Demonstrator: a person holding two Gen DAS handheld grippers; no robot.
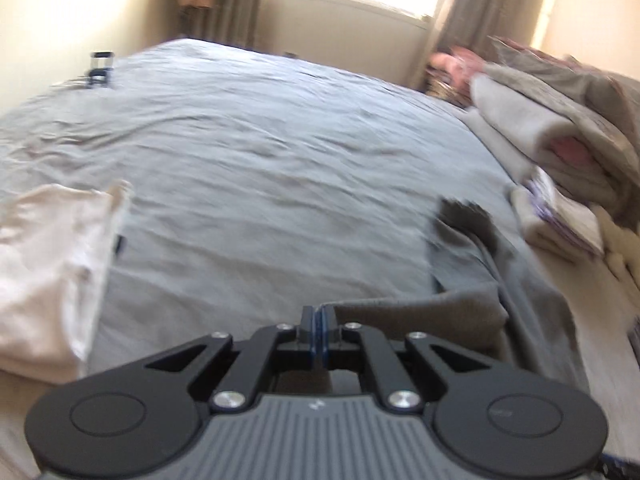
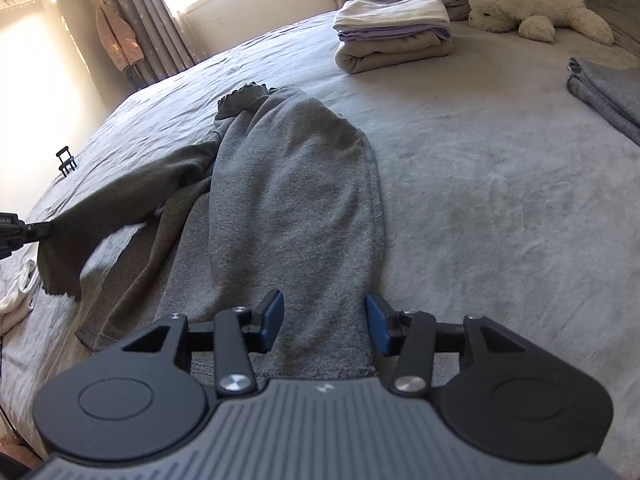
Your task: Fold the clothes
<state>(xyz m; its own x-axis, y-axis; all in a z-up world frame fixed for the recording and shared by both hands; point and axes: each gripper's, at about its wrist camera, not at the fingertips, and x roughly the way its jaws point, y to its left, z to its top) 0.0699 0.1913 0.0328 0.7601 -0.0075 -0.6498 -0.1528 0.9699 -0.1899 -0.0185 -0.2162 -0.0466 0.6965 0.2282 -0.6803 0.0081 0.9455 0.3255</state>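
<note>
Right under my right gripper [image 2: 324, 328] lies the near end of the grey fleece garment [image 2: 296, 208], its blue pads [image 2: 378, 330] standing apart on either side of the cloth without pressing it. My left gripper [image 1: 319, 330] has its jaws pinched together on a darker grey flap of that same garment; from the right wrist view the flap hangs stretched and lifted toward the left edge of the grey-sheeted bed [image 2: 500, 184]. One frilled cuff [image 2: 244, 94] points toward the far edge. A crumpled white cloth [image 1: 48, 264] sits near the left edge, close to me. A stack of folded cream, lilac and beige clothes [image 2: 394, 34] rests by the far right corner, a white plush toy [image 2: 536, 10] just beside it, and a folded grey piece [image 2: 608, 92] lies at the right edge
</note>
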